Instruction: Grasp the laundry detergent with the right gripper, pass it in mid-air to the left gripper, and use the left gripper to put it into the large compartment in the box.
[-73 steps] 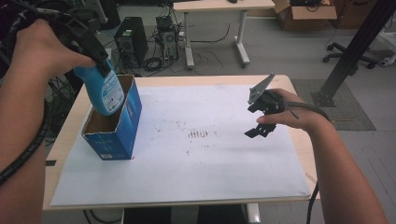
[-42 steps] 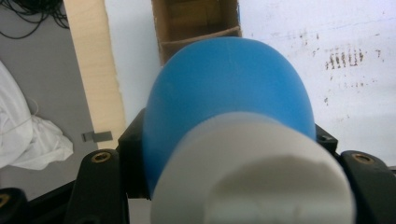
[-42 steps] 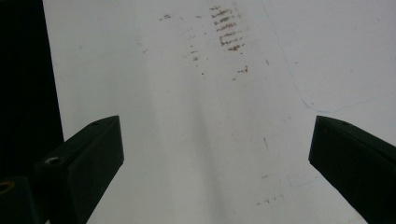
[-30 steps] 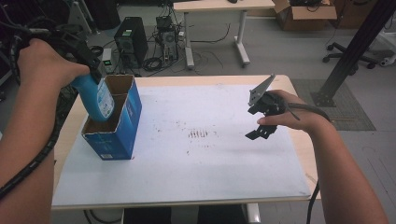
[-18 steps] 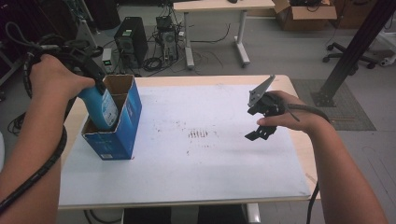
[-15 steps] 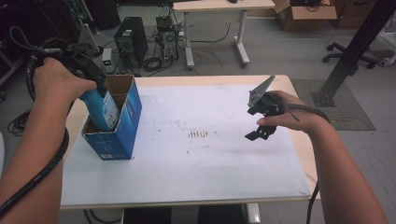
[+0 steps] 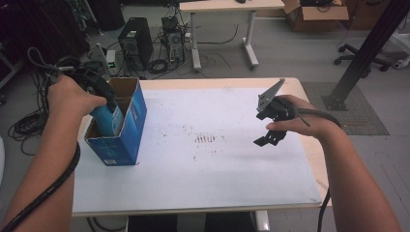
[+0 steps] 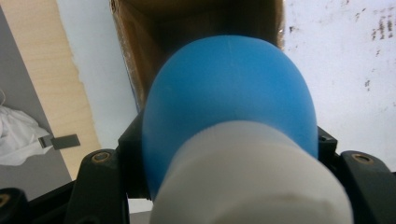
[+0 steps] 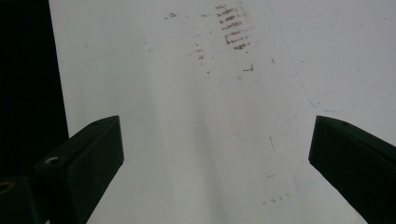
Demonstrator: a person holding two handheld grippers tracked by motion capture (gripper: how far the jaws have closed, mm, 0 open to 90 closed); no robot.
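Blue white-capped bottle (image 7: 107,118) now lower in box (image 7: 126,126), left fingers clamped; right fingers apart.

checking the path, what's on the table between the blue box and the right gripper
Nothing but bare white tabletop with dark smudges, between the box and right gripper, seen in the high view.

A lab or workshop, grey floor, black computer tower (image 7: 135,41) amid tangled cables (image 7: 167,60) beyond the left tool (image 7: 99,89), second desk (image 7: 222,7) behind, cardboard box (image 7: 314,7) and office chair (image 7: 360,53) beyond the right tool (image 7: 270,123), stained white surface (image 7: 203,159).
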